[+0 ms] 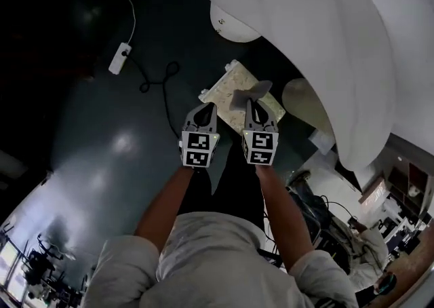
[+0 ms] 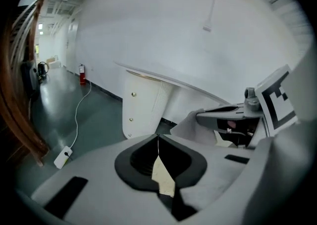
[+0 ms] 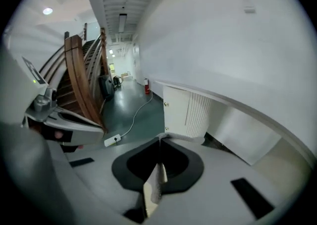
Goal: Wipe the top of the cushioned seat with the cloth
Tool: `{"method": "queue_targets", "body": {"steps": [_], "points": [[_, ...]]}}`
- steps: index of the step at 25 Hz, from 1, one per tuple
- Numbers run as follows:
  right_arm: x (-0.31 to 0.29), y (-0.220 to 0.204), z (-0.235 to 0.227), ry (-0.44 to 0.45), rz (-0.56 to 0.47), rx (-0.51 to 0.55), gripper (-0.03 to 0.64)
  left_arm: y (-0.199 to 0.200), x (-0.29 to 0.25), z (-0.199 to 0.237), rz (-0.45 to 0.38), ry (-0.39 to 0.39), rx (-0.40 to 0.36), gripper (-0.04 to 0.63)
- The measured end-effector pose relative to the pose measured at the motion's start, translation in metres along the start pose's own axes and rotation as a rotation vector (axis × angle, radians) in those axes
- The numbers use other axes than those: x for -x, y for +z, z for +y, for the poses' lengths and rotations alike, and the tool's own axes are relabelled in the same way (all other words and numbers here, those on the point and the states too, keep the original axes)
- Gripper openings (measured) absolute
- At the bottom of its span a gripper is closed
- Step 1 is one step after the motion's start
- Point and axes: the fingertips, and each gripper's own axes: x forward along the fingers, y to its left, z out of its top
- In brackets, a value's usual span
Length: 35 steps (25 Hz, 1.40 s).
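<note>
Down below the person's arms sits the cushioned seat (image 1: 227, 88), a pale, speckled square on the dark floor. It stands right next to a big white curved wall (image 1: 325, 35).

The right gripper (image 1: 253, 106) has its jaws pinched tight on a corner of the grey cloth (image 1: 249, 93). The right gripper view shows a bit of that cloth (image 3: 173, 139) squeezed at the tips. The cloth hangs over the top of the seat, toward the side by the wall. It may be touching the seat, but from up here I cannot be sure.

The left gripper (image 1: 205, 110) has its jaws pressed together with nothing between them. It is just beside the right one, over the near edge of the seat.

I think the wiping is only at its start. The cloth is picked up and held over the right spot. Most of the seat top has no cloth on it, so nearly all the rubbing is left to do. A white plug box (image 1: 120, 58) lies far off on the floor.
</note>
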Motion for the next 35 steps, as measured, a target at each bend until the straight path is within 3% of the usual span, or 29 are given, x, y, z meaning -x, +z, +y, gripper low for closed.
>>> {"method": "queue_targets", "body": {"steps": [4,7,11,17,21,28,32,35], "points": [[0.038,0.001,0.013,-0.095,-0.039,-0.114,0.014,0.007,0.026,-0.008,0.002,-0.11,-0.127,0.017],[0.074,0.01,0.016,-0.141,-0.07,-0.135,0.014,0.018,0.043,-0.025,0.001,-0.165,-0.184,0.017],[0.139,0.014,-0.002,-0.182,-0.121,-0.173,0.014,0.032,0.06,-0.078,-0.023,-0.232,-0.223,0.017],[0.243,0.004,-0.003,-0.376,-0.232,-0.276,0.014,0.041,0.106,-0.156,-0.097,-0.401,-0.353,0.017],[0.308,-0.005,0.005,-0.449,-0.32,-0.288,0.014,0.034,0.151,-0.203,-0.16,-0.475,-0.421,0.017],[0.403,-0.046,0.044,-0.595,-0.399,-0.342,0.014,0.003,0.251,-0.248,-0.276,-0.521,-0.416,0.017],[0.455,-0.057,0.089,-0.578,-0.455,-0.326,0.014,-0.017,0.322,-0.263,-0.343,-0.552,-0.461,0.017],[0.495,-0.068,0.111,-0.572,-0.47,-0.304,0.014,-0.032,0.359,-0.272,-0.353,-0.552,-0.443,0.017]]}}
